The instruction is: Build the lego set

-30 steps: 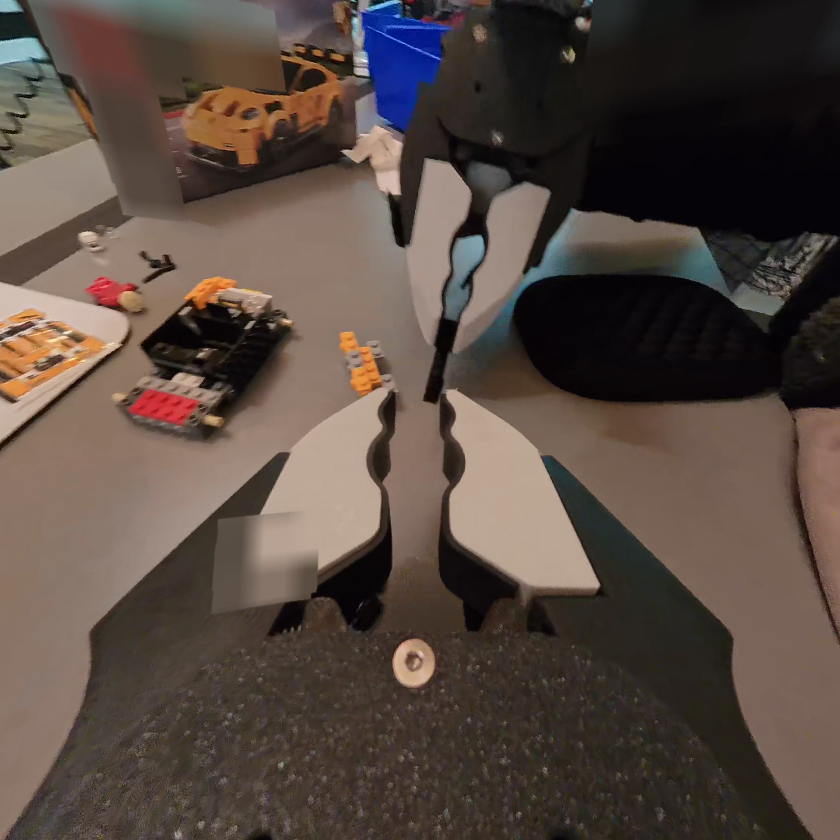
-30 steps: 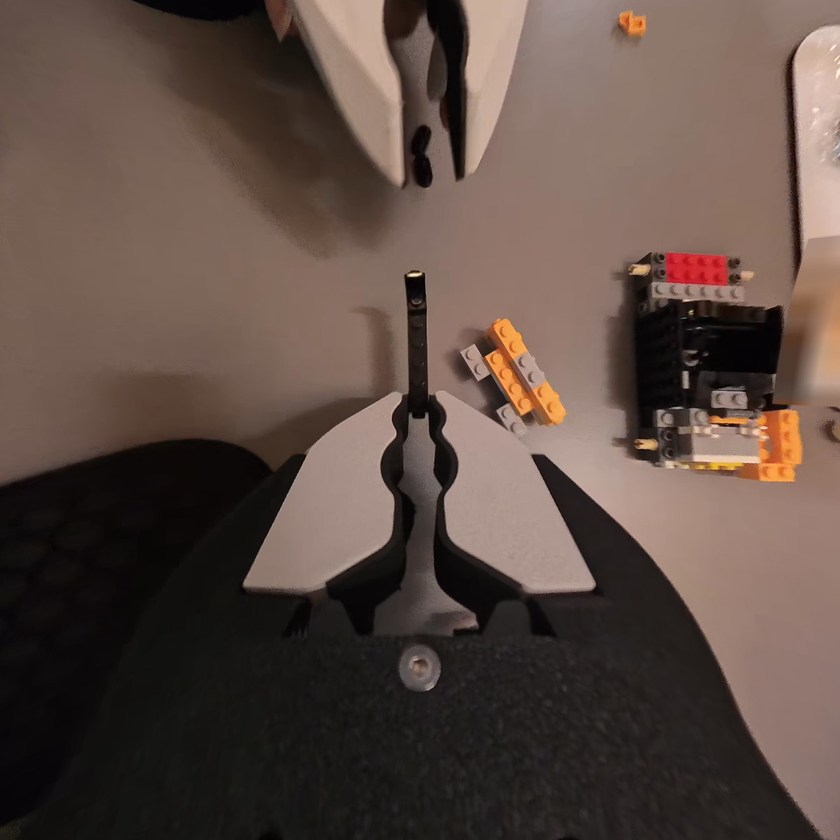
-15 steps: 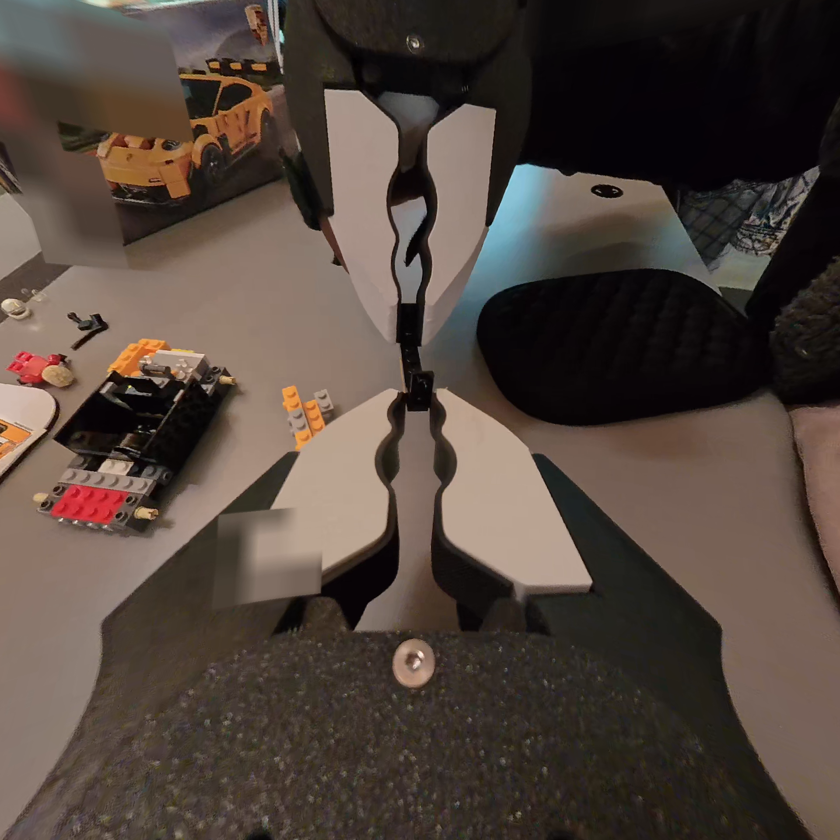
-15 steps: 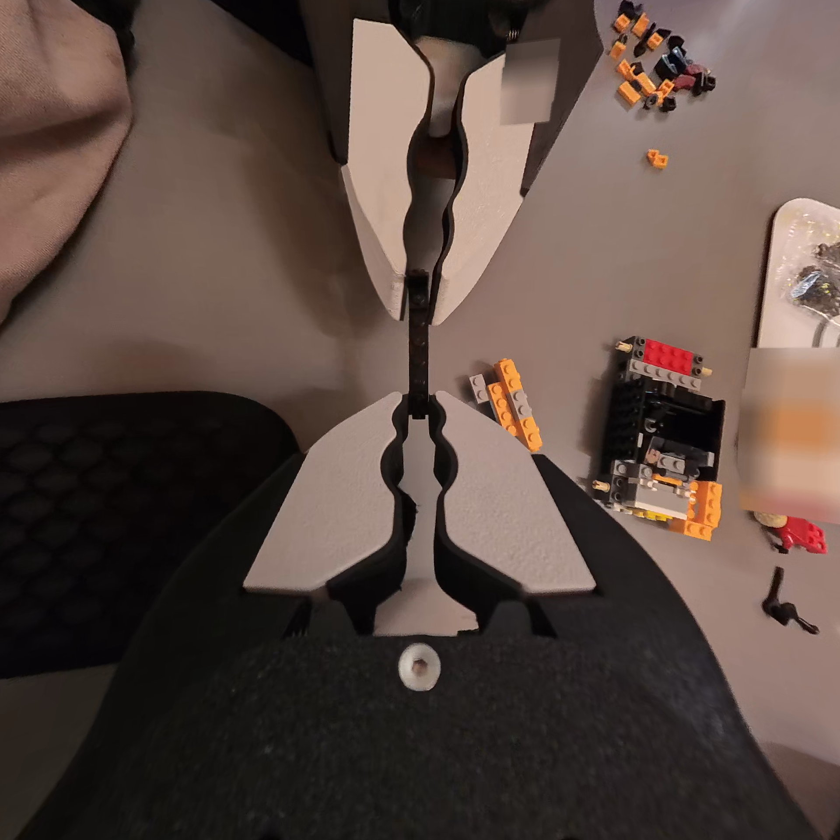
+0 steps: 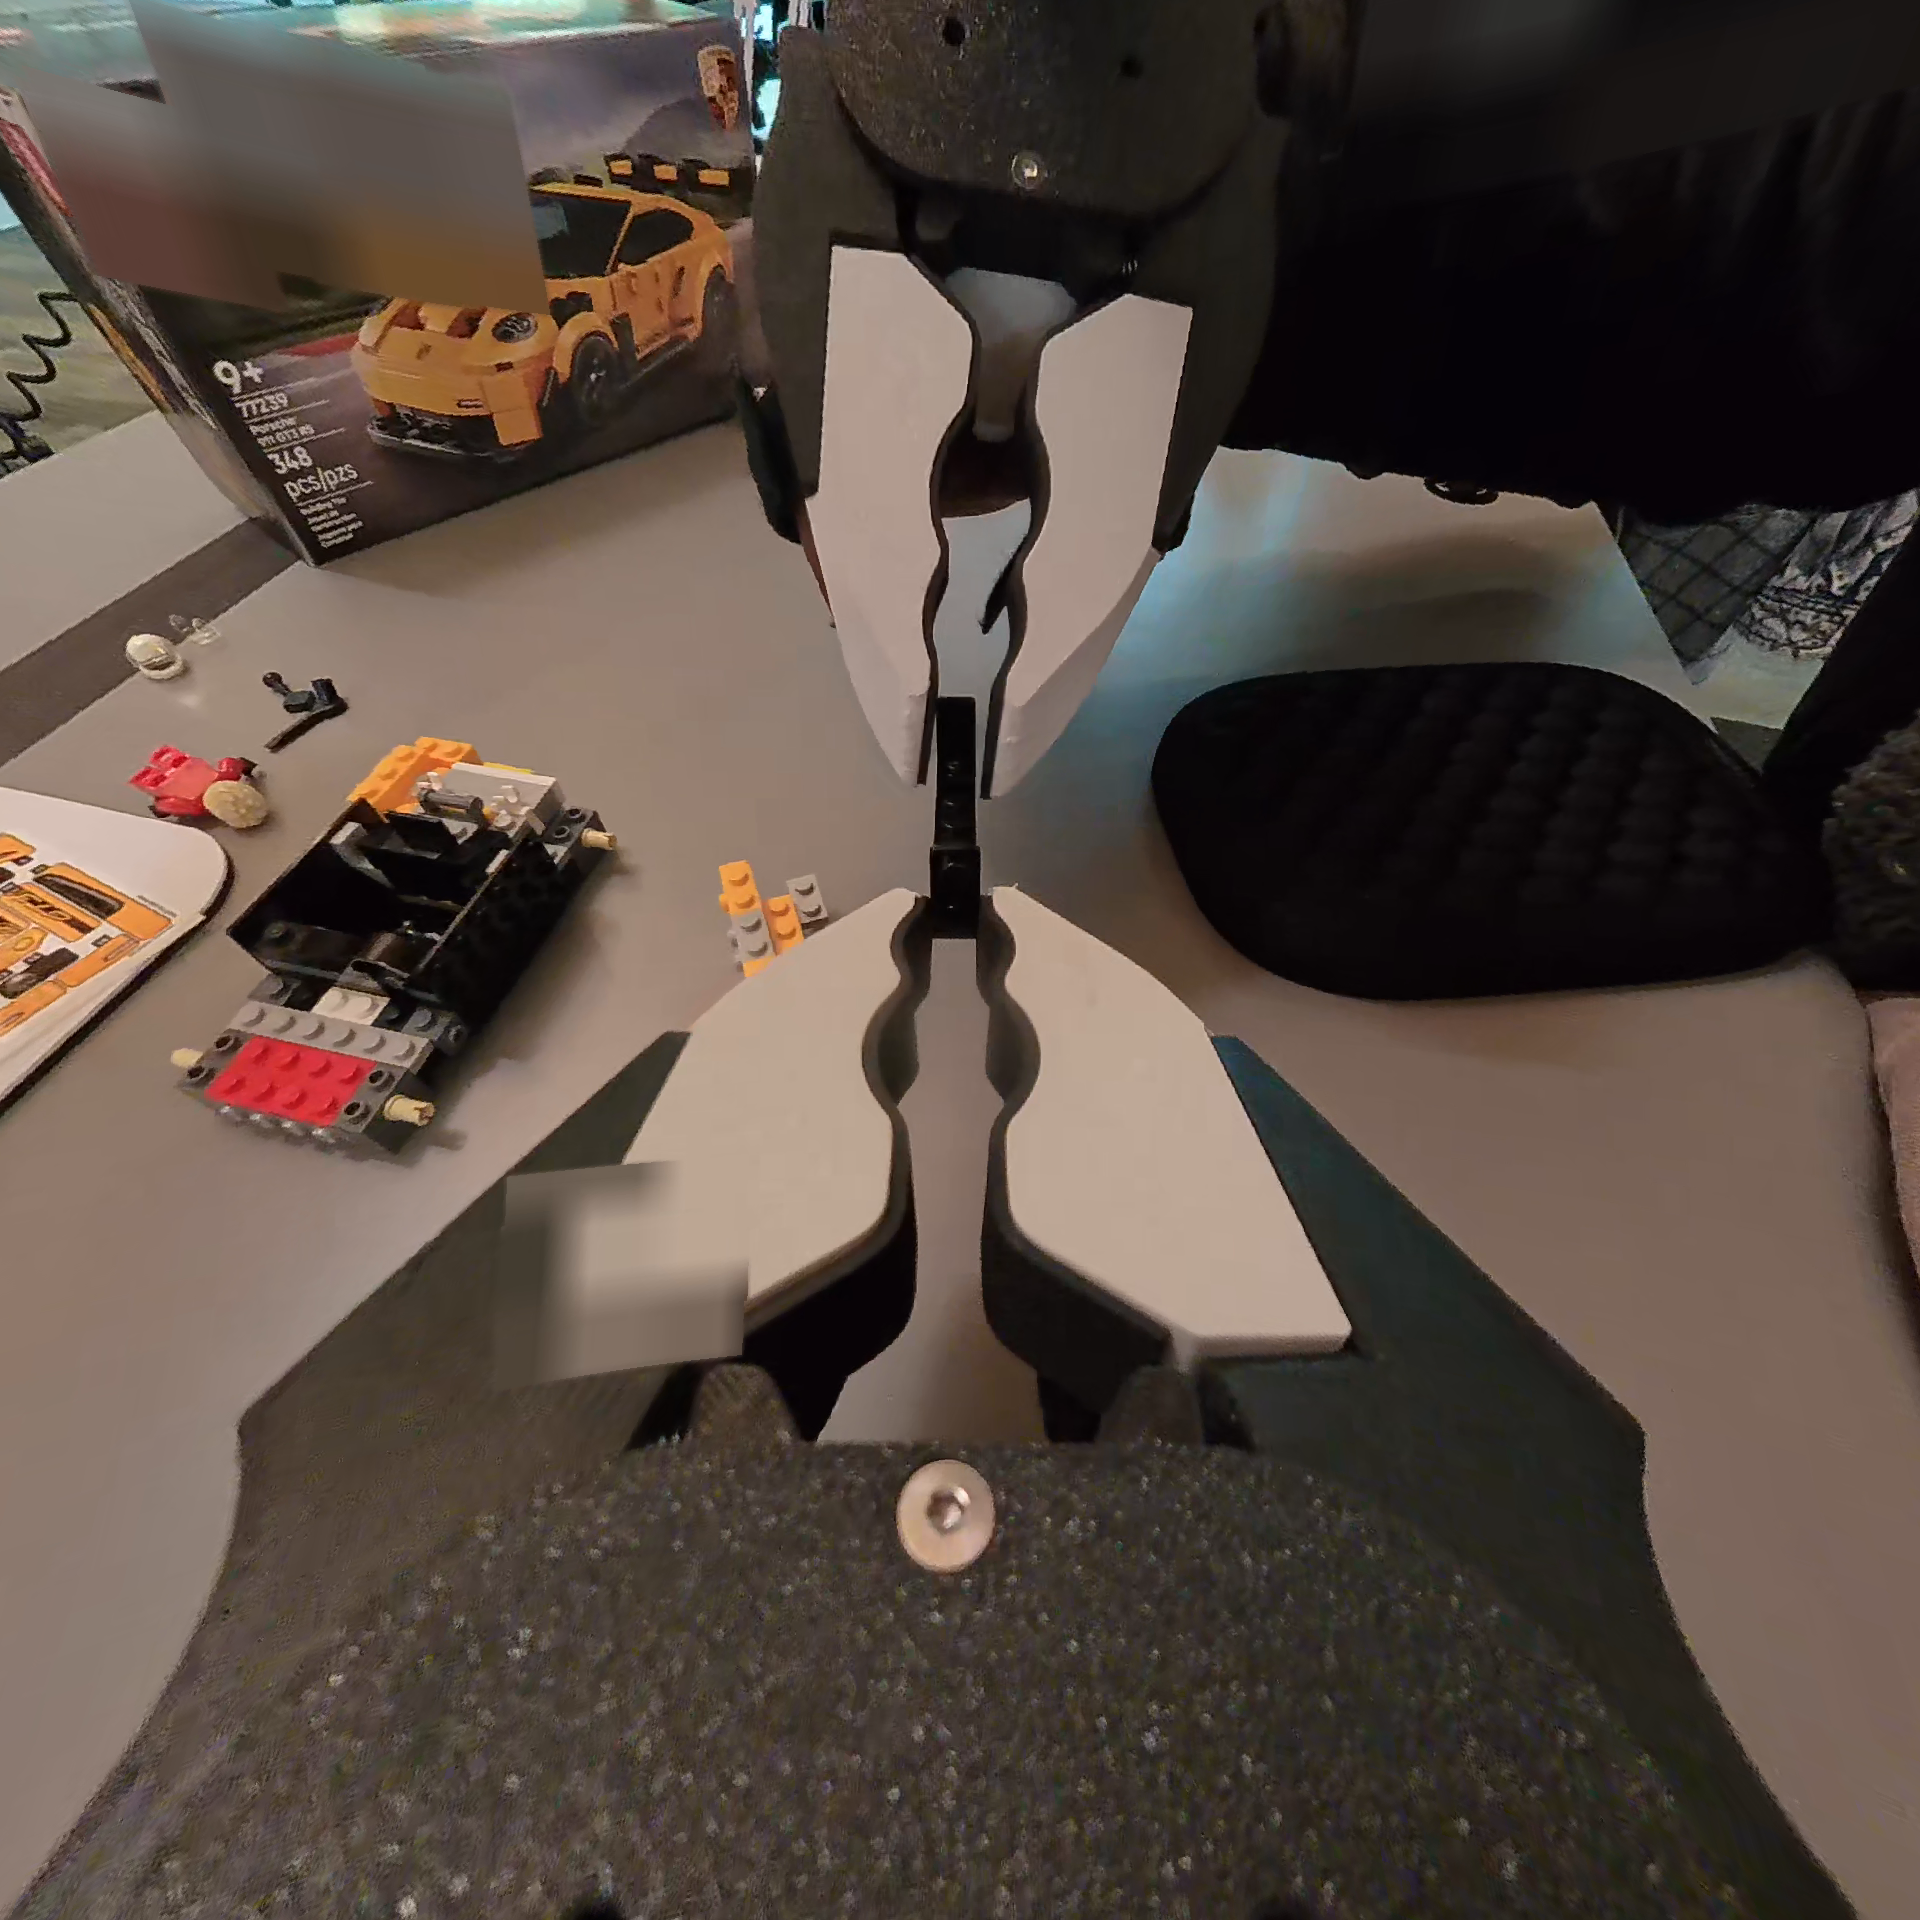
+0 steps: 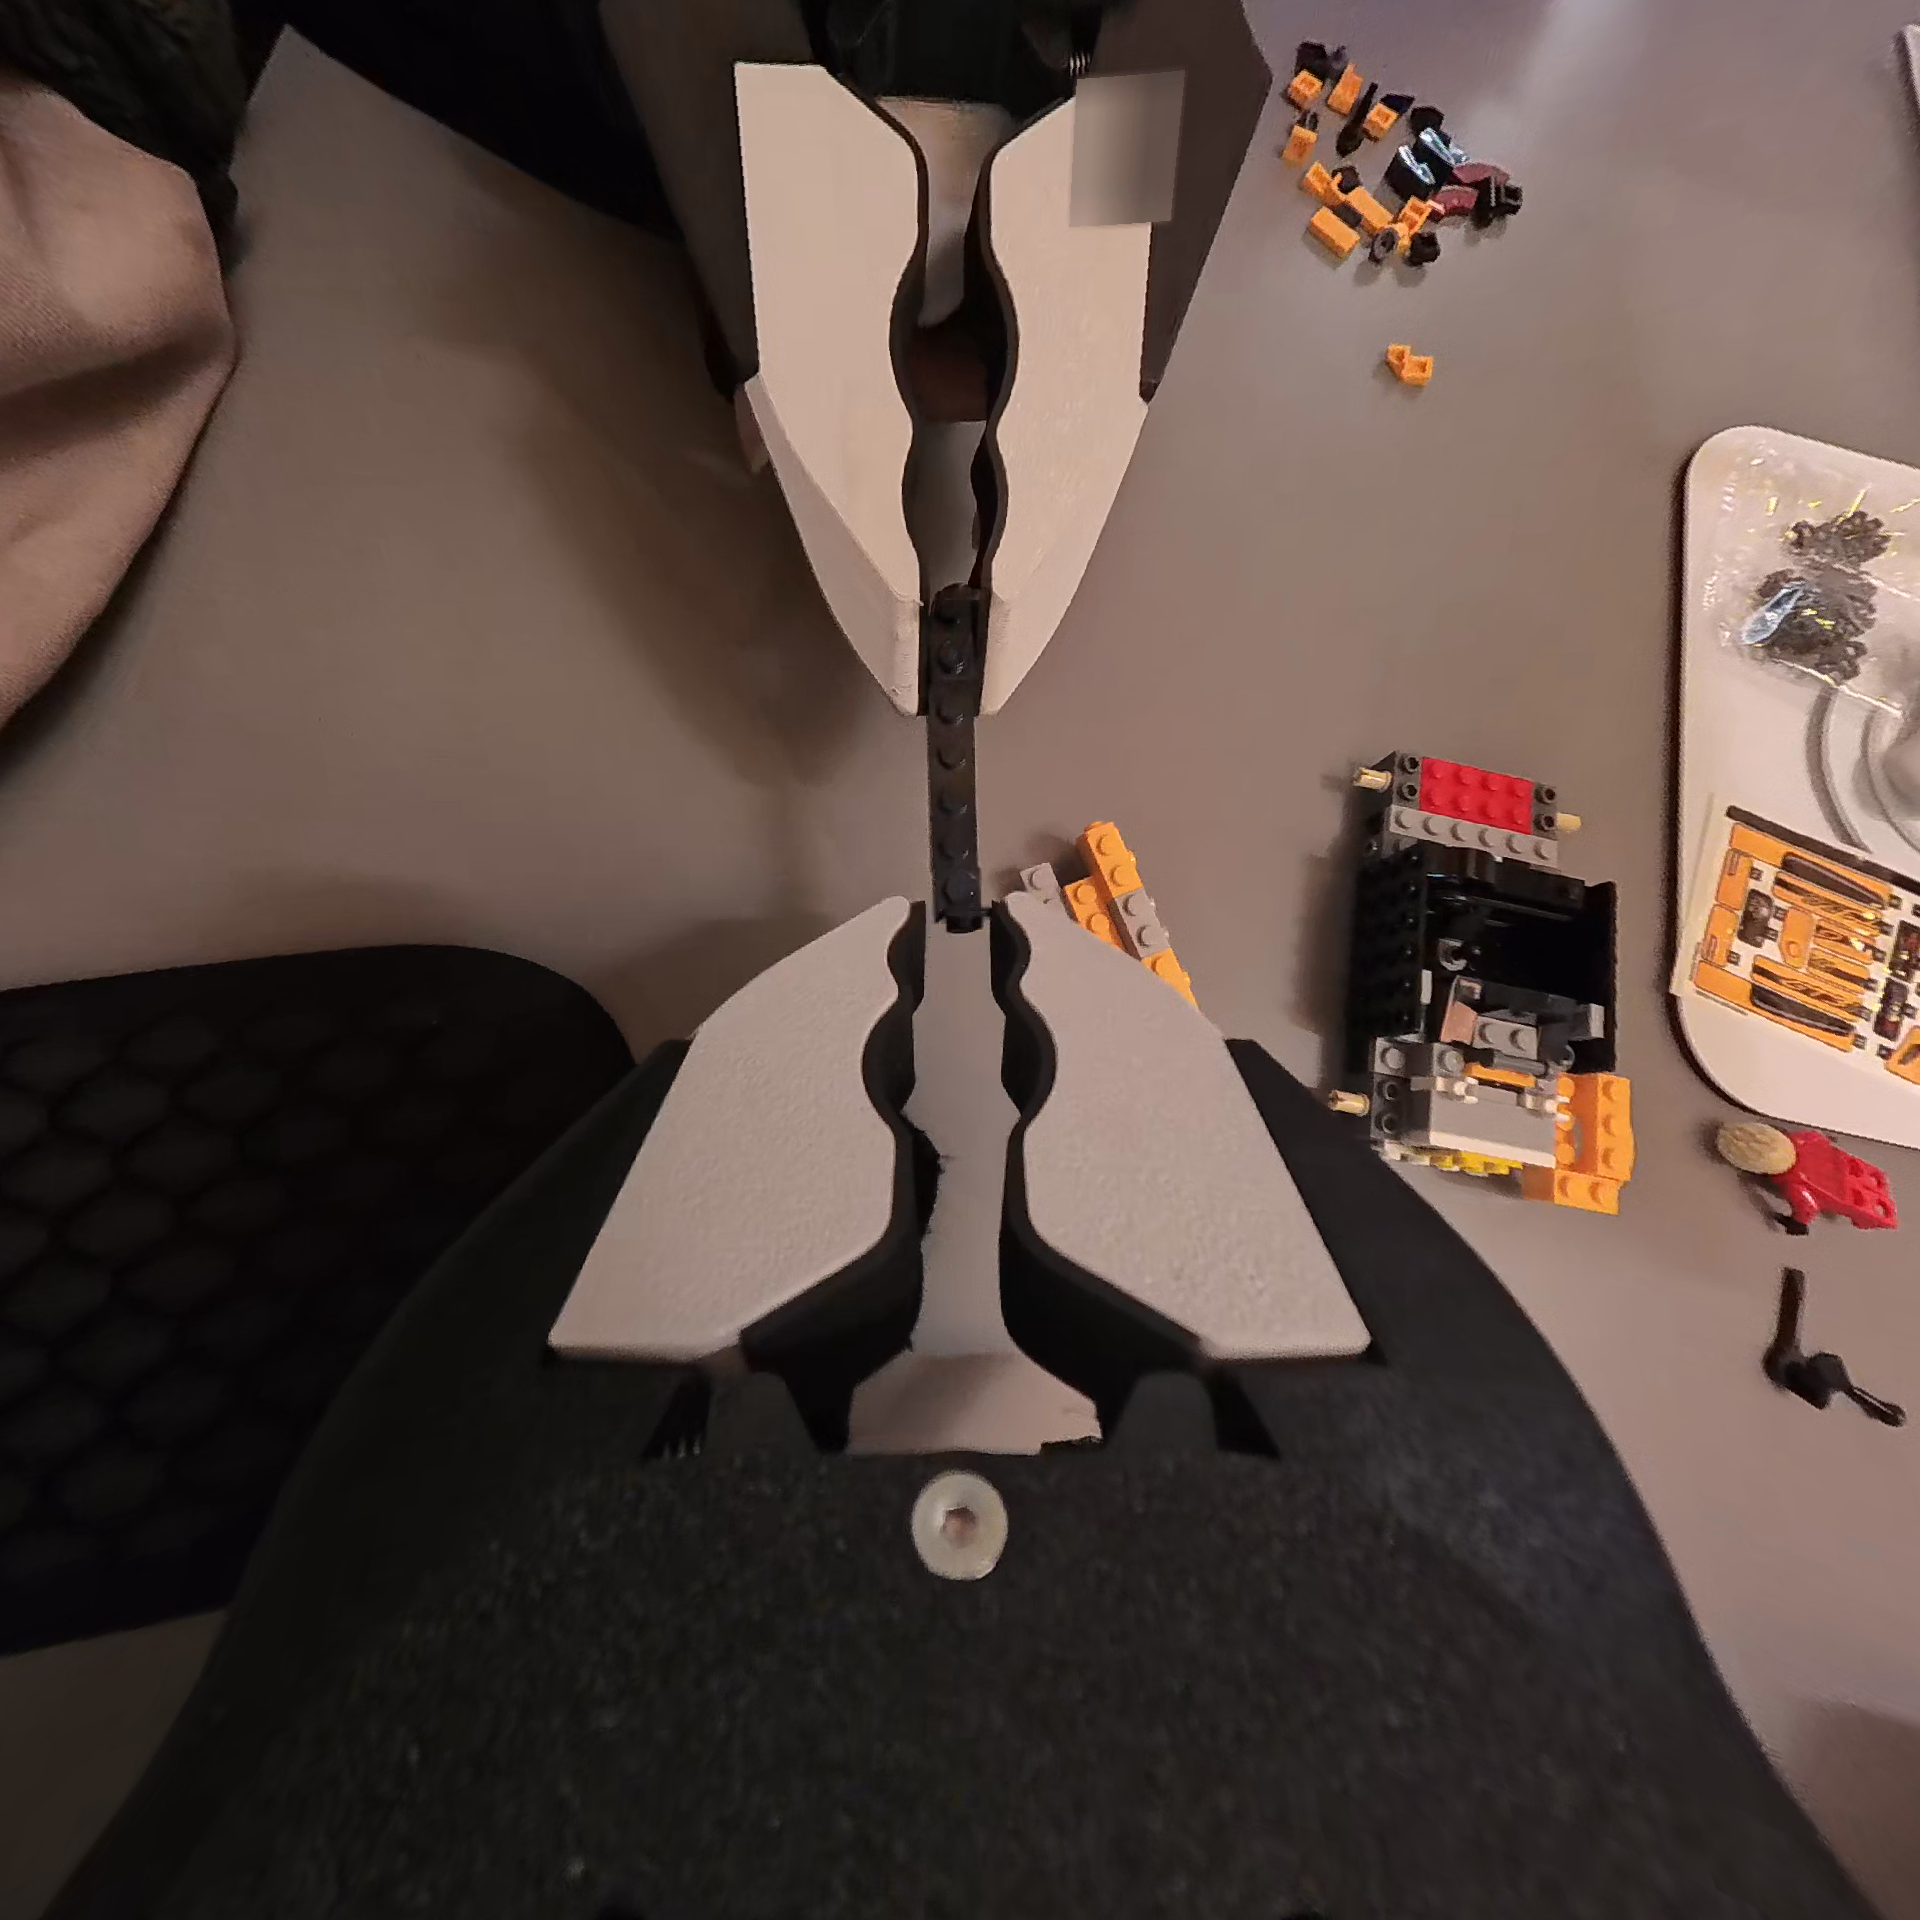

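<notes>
While two tools hold one long black plate end to end above the grey surface, the part-built car chassis waits to the left.

From the left in the left wrist view: the chassis, a small orange-and-grey sub-assembly, then the left tool and right tool, each pinching only the plate's tip. Such shallow grips could let it twist or drop if either loosens early.

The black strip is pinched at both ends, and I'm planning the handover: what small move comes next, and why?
Probably open one gripper. The left gripper and right gripper each clamp an end of the black strip, above the table and apart from the car chassis.
</notes>
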Motion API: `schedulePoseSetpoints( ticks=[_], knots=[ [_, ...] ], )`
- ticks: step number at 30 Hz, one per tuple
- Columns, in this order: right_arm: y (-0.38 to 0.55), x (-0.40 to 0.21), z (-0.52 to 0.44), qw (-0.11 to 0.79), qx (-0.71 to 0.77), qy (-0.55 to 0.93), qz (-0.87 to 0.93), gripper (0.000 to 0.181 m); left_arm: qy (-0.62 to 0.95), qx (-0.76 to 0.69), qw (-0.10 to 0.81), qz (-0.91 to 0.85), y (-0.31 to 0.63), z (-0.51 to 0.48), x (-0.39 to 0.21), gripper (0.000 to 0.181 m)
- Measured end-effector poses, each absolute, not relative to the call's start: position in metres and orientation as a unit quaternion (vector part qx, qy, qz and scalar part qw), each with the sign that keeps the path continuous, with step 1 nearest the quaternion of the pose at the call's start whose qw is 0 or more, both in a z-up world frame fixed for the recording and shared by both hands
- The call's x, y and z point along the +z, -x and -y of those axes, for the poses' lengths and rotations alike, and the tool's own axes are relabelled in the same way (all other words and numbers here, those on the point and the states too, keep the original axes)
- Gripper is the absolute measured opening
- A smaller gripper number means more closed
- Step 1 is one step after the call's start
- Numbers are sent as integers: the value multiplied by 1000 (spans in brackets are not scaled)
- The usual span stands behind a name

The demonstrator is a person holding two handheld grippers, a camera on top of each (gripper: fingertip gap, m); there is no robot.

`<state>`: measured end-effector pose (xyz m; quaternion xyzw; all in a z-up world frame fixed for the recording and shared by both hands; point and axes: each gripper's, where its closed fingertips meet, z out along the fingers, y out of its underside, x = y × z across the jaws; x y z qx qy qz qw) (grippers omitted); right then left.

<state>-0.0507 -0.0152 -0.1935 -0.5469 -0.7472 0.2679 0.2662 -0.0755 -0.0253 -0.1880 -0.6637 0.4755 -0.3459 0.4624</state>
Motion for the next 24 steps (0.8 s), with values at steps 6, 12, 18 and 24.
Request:
schedulePoseSetpoints(
  ticks=[6,12,18,24],
  knots=[
    [53,-195,17,265,274,548,745,12,661,-349,464,-475,76,26,-187,8],
    [55,-195,18,262,283,549,742,9,660,-354,462,-475,76,27,-187,8],
    [56,-196,19,263,296,553,733,8,662,-362,458,-470,78,27,-189,8],
    [51,-201,15,264,289,563,728,8,659,-283,458,-526,95,24,-203,11]
  ],
)
